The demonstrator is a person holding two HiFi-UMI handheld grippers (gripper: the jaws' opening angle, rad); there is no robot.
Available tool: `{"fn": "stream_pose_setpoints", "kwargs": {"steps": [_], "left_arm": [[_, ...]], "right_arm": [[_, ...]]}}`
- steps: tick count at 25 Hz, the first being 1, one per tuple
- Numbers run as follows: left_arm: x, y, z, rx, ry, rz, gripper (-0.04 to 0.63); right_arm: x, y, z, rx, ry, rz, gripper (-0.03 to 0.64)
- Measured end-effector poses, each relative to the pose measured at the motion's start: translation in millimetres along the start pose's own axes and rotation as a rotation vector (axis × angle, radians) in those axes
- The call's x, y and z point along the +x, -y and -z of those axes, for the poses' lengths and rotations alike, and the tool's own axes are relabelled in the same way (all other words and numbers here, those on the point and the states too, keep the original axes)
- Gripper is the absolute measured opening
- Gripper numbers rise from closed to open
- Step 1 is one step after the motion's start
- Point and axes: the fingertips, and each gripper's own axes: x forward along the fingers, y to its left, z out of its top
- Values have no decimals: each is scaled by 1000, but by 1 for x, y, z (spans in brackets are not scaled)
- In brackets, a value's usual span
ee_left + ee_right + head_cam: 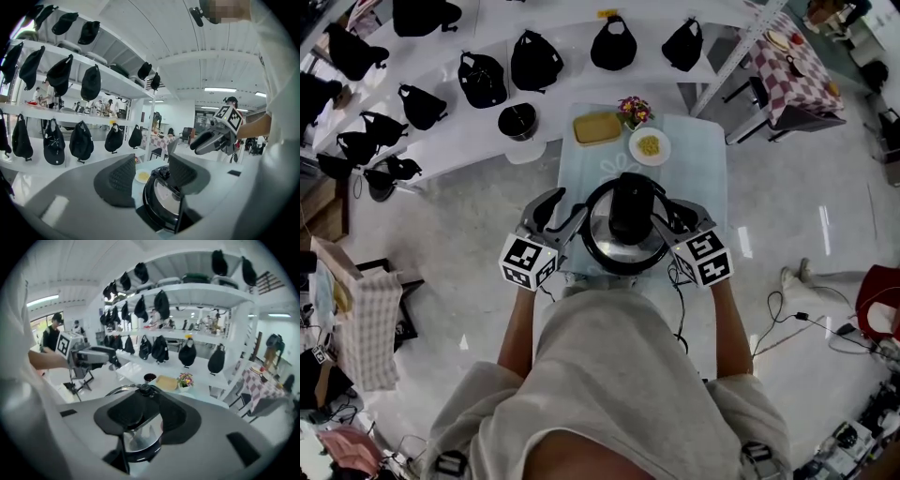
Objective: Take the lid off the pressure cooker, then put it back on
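The steel pressure cooker (623, 248) stands at the near end of a pale blue table (703, 150), its lid on, with a black handle (628, 206) across the top. My left gripper (567, 208) sits at the cooker's left side, jaws open, the lid's edge (164, 197) showing in the gap (152, 176). My right gripper (667, 217) reaches in from the right onto the lid. In the right gripper view its jaws (152, 413) stand narrow over the lid (140, 439), something dark between the pads; contact is not visible.
Beyond the cooker on the table are a yellow tray (597, 127), a plate of food (649, 146) and a small flower pot (635, 109). White curved shelves (478, 131) with several black caps stand behind and to the left. A checkered table (792, 66) is far right.
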Motion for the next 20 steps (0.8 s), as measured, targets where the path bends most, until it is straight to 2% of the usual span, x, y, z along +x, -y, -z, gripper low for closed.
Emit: {"fn": "stream_pose_setpoints", "kwargs": {"steps": [5, 8, 10, 14, 20], "left_arm": [[1, -5, -6, 5, 28, -34, 105], [0, -6, -7, 13, 27, -37, 62], [-1, -8, -6, 18, 22, -47, 36], [-3, -13, -1, 13, 7, -64, 15], [-1, -12, 1, 27, -4, -62, 14]], "right_arm": [[-29, 38, 4, 186, 169, 210, 78], [-53, 59, 14, 273, 232, 334, 14], [-69, 68, 23, 323, 270, 390, 2], [-84, 74, 42, 351, 283, 440, 0], [-84, 69, 47, 334, 267, 440, 0]]}}
